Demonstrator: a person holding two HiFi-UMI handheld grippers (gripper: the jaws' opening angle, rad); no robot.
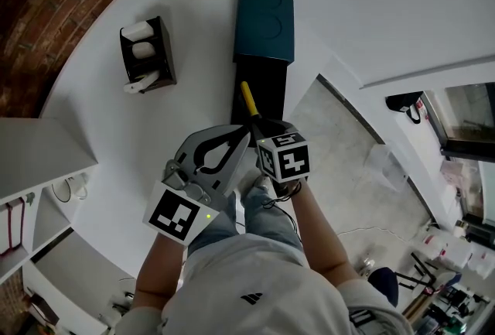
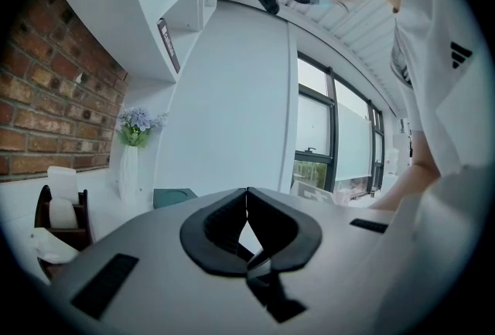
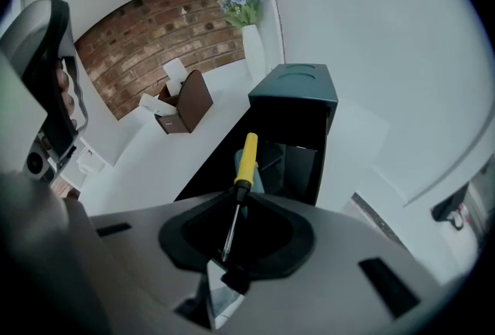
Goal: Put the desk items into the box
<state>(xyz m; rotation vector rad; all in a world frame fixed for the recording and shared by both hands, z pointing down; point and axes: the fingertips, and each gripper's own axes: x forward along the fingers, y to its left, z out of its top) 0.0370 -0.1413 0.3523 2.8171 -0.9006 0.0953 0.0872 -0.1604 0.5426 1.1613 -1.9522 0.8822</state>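
Note:
A yellow-handled screwdriver [image 1: 248,99] sticks out forward from my right gripper [image 1: 257,124], which is shut on it where the handle meets the shaft. In the right gripper view the screwdriver [image 3: 247,158] hangs above the open black box [image 3: 298,159]; its metal shaft runs back between the jaws of the right gripper [image 3: 238,199]. The box [image 1: 272,78] lies on the white desk with its teal lid [image 1: 265,20] at the far end. Something blue [image 3: 254,176] lies inside. My left gripper [image 1: 244,134] is alongside, shut and empty, its pads touching in the left gripper view [image 2: 247,200].
A dark organiser [image 1: 147,55] with white rolls stands on the desk [image 1: 155,140] to the left, also seen in the right gripper view [image 3: 182,101]. A white vase with flowers [image 3: 246,8] stands behind the box. White shelves [image 1: 39,163] are at the left; the floor [image 1: 348,148] lies right of the desk edge.

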